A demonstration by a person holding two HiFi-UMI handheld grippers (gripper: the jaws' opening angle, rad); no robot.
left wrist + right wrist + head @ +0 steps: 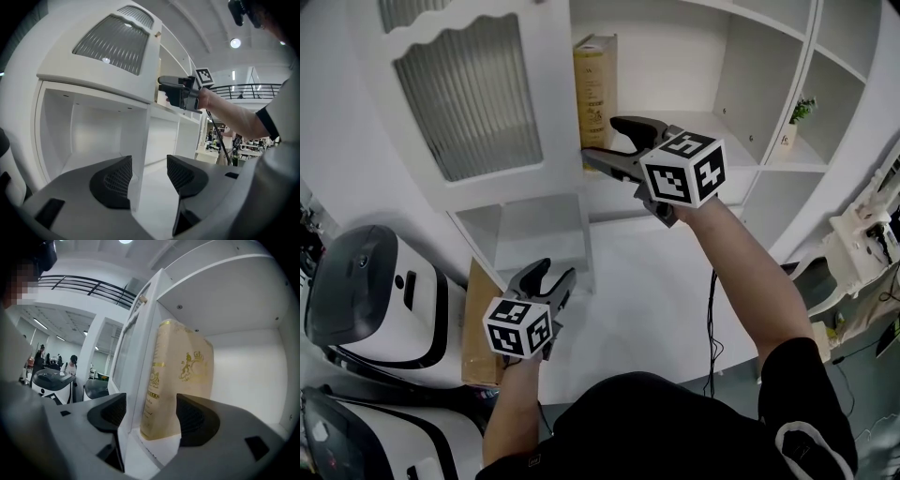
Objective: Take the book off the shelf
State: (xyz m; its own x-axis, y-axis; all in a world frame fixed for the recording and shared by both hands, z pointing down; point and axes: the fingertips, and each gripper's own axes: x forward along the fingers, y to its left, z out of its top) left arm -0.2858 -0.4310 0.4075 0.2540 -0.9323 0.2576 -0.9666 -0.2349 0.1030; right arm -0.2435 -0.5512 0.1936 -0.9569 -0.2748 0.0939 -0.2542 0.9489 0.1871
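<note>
Shelf: I see a white shelf [712,122], its ribbed door [469,94] at left.
Book: the book [594,89] stands upright at the compartment's left edge.
Right: my right gripper [600,137] gapes around the book, not clamping it.
Left: my left gripper [556,272] gapes, empty.

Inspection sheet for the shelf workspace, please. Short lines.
Surface: white shelf unit, open compartments.
Job's things: book upright, beside the ribbed cabinet door.
Clutter: small potted plant on a right-hand shelf; cardboard box below the left gripper.
Grippers: right gripper open, book in line between its jaws, pads not pressing; left gripper open, nothing between its jaws.
Cables: black cable hanging below the right arm.
Surroundings: white machines at left.
</note>
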